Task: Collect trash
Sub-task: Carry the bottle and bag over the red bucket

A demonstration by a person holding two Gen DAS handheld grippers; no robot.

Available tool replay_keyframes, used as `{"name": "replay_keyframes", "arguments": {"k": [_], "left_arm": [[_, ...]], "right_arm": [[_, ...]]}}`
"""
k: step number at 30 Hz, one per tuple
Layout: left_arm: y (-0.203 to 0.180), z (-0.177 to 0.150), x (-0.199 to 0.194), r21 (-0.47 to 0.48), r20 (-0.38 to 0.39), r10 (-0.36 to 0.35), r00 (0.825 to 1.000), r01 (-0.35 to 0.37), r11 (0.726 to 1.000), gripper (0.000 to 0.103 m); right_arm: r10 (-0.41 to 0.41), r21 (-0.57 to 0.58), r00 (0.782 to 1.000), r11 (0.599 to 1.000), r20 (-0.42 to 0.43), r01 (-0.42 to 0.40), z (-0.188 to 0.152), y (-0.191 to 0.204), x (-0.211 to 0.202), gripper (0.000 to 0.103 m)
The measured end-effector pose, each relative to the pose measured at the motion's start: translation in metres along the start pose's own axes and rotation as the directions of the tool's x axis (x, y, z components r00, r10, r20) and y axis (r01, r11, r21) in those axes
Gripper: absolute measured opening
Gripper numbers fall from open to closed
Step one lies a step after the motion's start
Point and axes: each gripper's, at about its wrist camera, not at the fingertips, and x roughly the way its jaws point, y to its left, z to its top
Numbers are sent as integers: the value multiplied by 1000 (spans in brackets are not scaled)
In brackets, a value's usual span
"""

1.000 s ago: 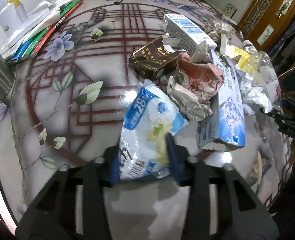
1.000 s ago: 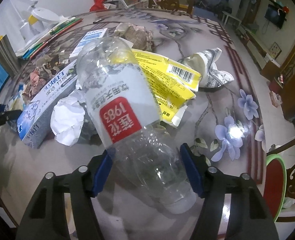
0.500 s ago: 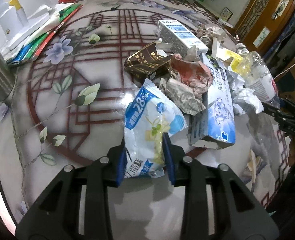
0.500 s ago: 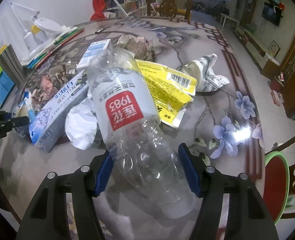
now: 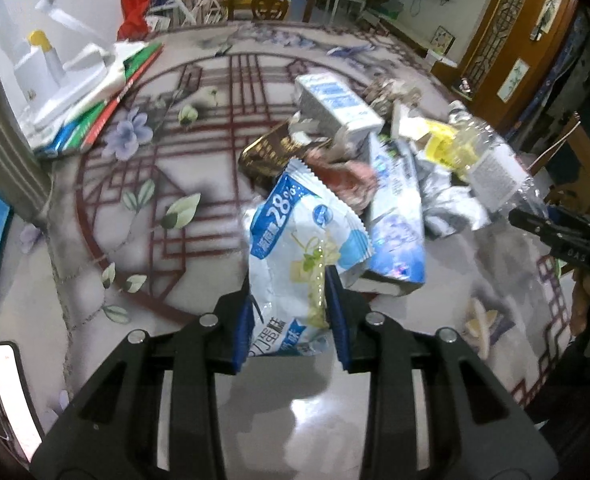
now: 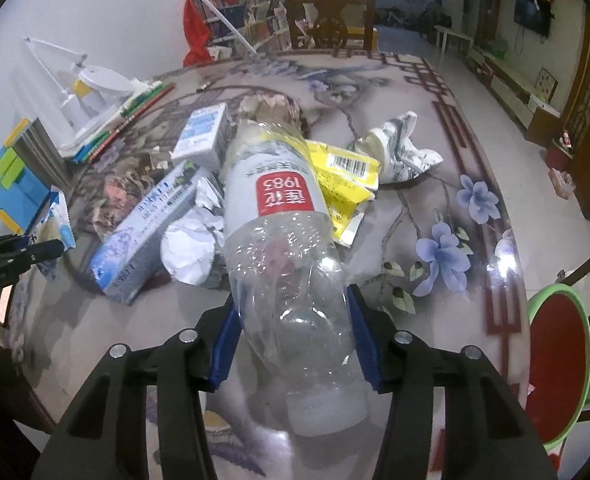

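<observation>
Left gripper (image 5: 291,316): blue pads clamped on the lower part of a white-and-blue snack wrapper (image 5: 301,252). The wrapper stands up from between the jaws, its top edge leaning toward the trash pile beyond, its lower end clear of the table (image 5: 175,184).

Right gripper (image 6: 293,336): jaws have just been closing; pads now pressed on both sides of a clear plastic bottle (image 6: 283,248), gripped on the lower clear section. Cap end points back toward the camera, below the pads; red label faces up, far end over the pile.

Behind the bottle, on the table: crumpled white paper (image 6: 191,244), a long blue-and-white box (image 6: 147,232), a yellow wrapper (image 6: 343,188), a small white-and-blue carton (image 6: 205,132). Further back left: a stack of books (image 6: 115,124).
</observation>
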Motion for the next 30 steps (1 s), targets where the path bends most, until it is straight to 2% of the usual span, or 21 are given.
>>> {"name": "replay_keyframes", "arguments": {"k": [7,15,22,30], "left_arm": [[-14,8,-9,6,27,-28,999,28,1000,32],[-35,9,-12,34,37,-48,998,46,998,32],[-64,20,-15,79,57,-78,995,74,994,32],[-115,34,-16,154,65,-144,987,133,979,32]], "right_arm": [[18,17,1000,1000,0,-18,-10,-3,-7,44],[22,25,997,999,78,-24,-10,-6,-33,43],[22,49,994,998,109,-27,-11,-15,-47,42],[-5,106,988,994,156,-12,-15,-43,-71,42]]}}
